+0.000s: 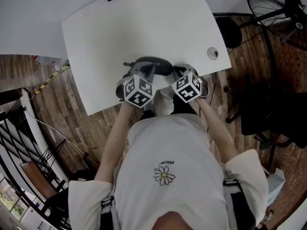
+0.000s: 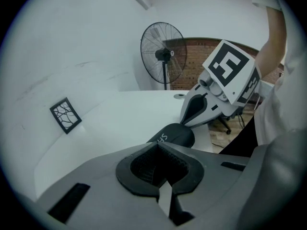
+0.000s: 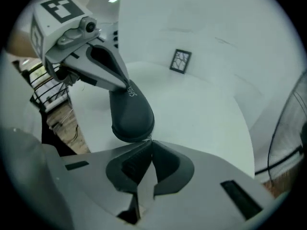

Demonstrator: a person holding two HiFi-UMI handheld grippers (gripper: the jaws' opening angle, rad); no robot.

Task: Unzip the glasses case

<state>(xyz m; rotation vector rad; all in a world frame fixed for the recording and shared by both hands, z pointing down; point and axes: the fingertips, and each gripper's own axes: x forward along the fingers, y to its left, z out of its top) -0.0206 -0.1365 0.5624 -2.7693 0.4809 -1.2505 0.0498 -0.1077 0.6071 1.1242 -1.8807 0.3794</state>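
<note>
Fingers: left gripper (image 3: 125, 84) clamped on one end of glasses case (image 3: 130, 111), which lies on tabletop (image 3: 201, 114) near its front edge. Right gripper (image 3: 147, 145) pinched shut at other end, apparently on zip pull (image 3: 146, 139). Case appears closed; unzipping judged outstanding.

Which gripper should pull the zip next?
Right. The right gripper is shut at the glasses case end, seemingly on the zip pull; the left gripper clamps the far end, anchoring it.
</note>
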